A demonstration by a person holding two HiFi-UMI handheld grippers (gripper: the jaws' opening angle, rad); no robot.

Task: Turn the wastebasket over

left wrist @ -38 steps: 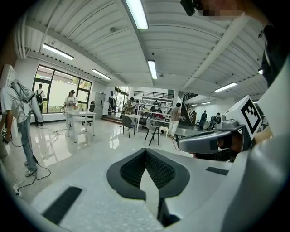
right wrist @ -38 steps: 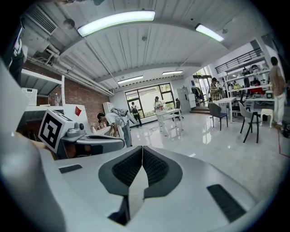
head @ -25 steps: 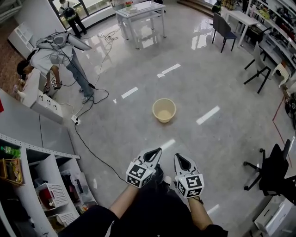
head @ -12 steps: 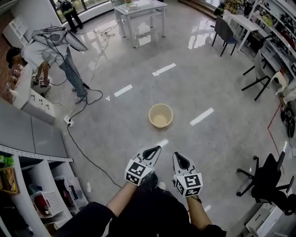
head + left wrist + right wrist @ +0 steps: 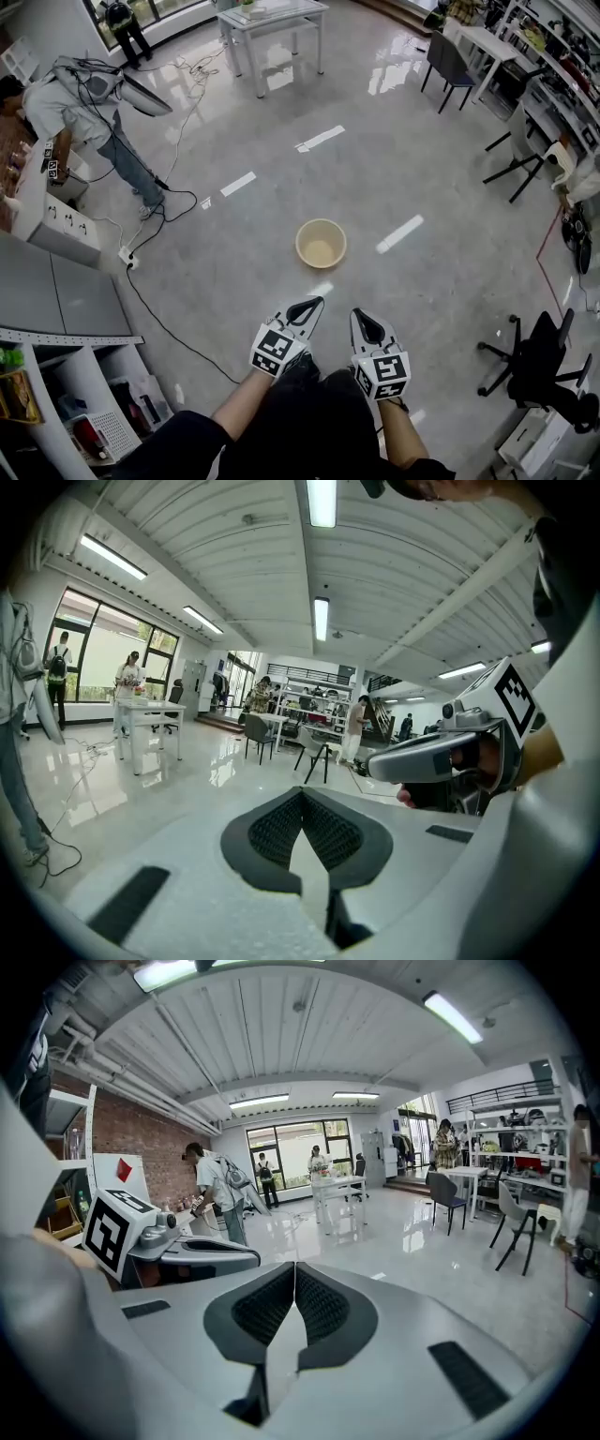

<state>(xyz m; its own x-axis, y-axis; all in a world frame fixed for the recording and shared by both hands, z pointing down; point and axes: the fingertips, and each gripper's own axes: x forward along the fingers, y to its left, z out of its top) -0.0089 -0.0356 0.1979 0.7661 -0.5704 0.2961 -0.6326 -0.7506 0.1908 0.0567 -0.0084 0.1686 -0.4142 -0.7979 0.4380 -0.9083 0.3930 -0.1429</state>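
A cream round wastebasket (image 5: pixel 321 244) stands upright on the shiny grey floor, mouth up and empty, a step ahead of me in the head view. My left gripper (image 5: pixel 318 302) and right gripper (image 5: pixel 357 315) are held side by side at waist height, short of the basket and not touching it. Both are shut with nothing between their jaws. In the left gripper view my left gripper (image 5: pixel 302 791) has its pads together, and the right gripper's body shows at the right. The right gripper view shows my right gripper (image 5: pixel 294 1267) closed too. Neither gripper view takes in the wastebasket.
A person (image 5: pixel 89 103) bends over a white cabinet at the far left, with black cables (image 5: pixel 164 211) trailing across the floor. A white table (image 5: pixel 267 23) stands at the back, dark chairs (image 5: pixel 445 61) at the back right, an office chair (image 5: pixel 544 361) at the right, and shelving (image 5: pixel 66 394) at the lower left.
I have walked forward: the wastebasket sits lower and closer in the head view. Both grippers keep the same shut pose in front of me.
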